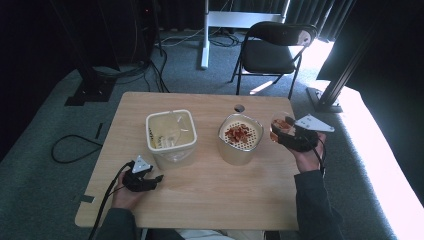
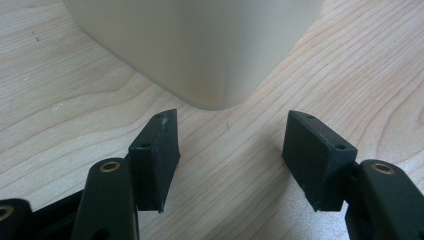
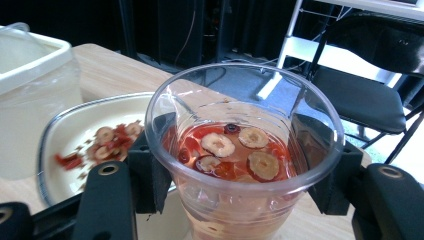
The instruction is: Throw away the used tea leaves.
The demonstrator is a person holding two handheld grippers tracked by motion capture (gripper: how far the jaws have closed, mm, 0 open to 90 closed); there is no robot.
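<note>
My right gripper (image 3: 245,165) is shut on a clear plastic cup (image 3: 240,125) with reddish liquid and round fruit slices in it, held upright above the table's right side, where the high view shows the cup (image 1: 280,127) and the gripper (image 1: 287,135). Just to its left stands a cream container with a perforated strainer insert (image 1: 240,137) that has red fruit pieces in it; the strainer (image 3: 75,140) lies behind the cup. My left gripper (image 1: 141,175) rests on the table, open, its jaws (image 2: 230,150) pointing at a corner of the square cream tub (image 2: 200,45) without touching it.
The square tub (image 1: 170,135) stands left of centre on the wooden table (image 1: 210,195). A small hole (image 1: 239,108) is in the tabletop at the back. A black folding chair (image 1: 272,50) stands beyond the table. Bare wood lies at the front.
</note>
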